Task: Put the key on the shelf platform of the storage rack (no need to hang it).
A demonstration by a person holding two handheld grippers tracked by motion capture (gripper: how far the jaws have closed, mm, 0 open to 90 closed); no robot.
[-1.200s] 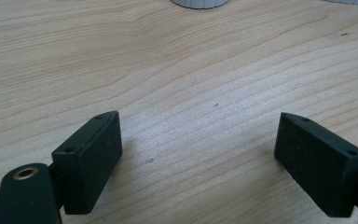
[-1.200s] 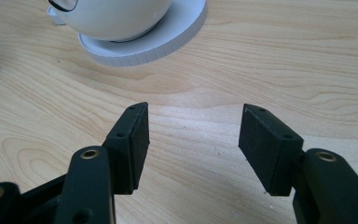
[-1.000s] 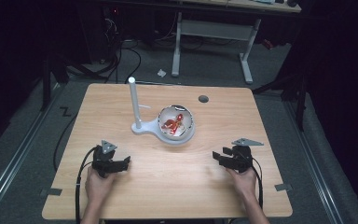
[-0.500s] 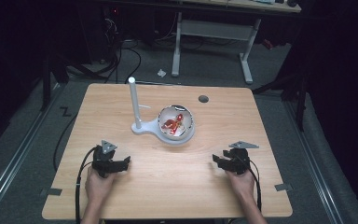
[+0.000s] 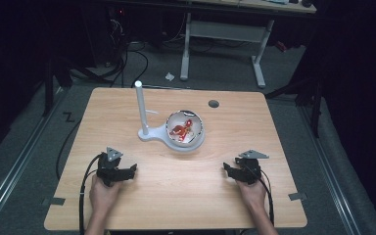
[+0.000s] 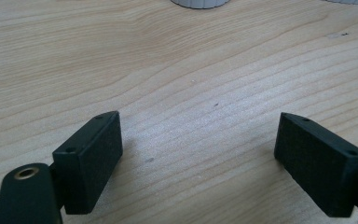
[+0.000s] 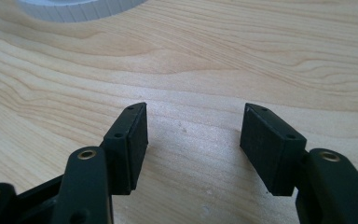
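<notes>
A white bowl [image 5: 186, 130] holding red pieces [image 5: 183, 128] sits mid-table, joined to a white base with an upright white post [image 5: 139, 105]. My left gripper [image 5: 129, 171] rests low over the wood near the front left, open, with bare wood between its jaws [image 6: 198, 140]. My right gripper [image 5: 226, 170] lies near the front right, open; its jaws have just been opening, with only tabletop between them [image 7: 193, 133]. The bowl's white rim [image 7: 81, 8] edges the top of the right gripper view, and the white base [image 6: 198, 3] the top of the left gripper view.
The wooden table [image 5: 176, 196] has a round cable hole [image 5: 213, 104] near its far edge. Behind it on the dark floor stand a desk frame [image 5: 223, 29] and cables. Black cables trail from both grippers toward the person's hands.
The right gripper has shifted slightly left and toward the front edge. The left gripper has stayed where it was.
</notes>
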